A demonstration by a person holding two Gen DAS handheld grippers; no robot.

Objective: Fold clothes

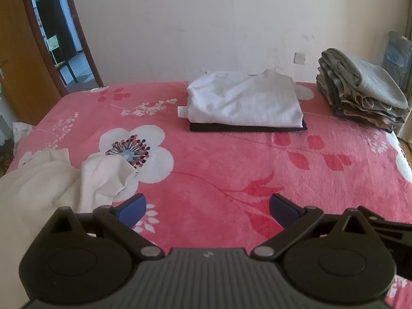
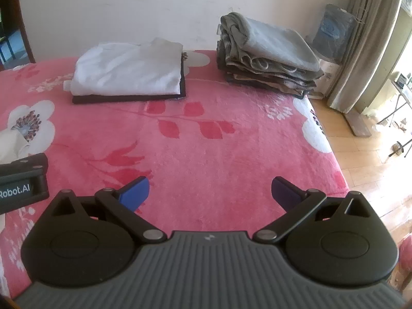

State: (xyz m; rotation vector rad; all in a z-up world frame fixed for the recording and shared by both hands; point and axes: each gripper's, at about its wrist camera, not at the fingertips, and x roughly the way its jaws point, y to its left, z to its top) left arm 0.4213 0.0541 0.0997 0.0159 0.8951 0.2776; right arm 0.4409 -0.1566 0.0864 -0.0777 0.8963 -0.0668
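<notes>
Both tools (image 1: 207,209) (image 2: 209,193) wide open, empty, over pink floral blanket (image 2: 206,149); cream wall (image 1: 206,25).

The cream garment (image 1: 38,180) ran off the left edge of the left wrist view, its full shape untold. A dark garment (image 1: 247,128) lay almost wholly hidden under the folded white one (image 1: 244,100). The lower layers of the far-right stack (image 2: 270,59) were too crushed together to tell apart. Only a corner of the left gripper (image 2: 24,180) showed at the right view's left edge.
</notes>
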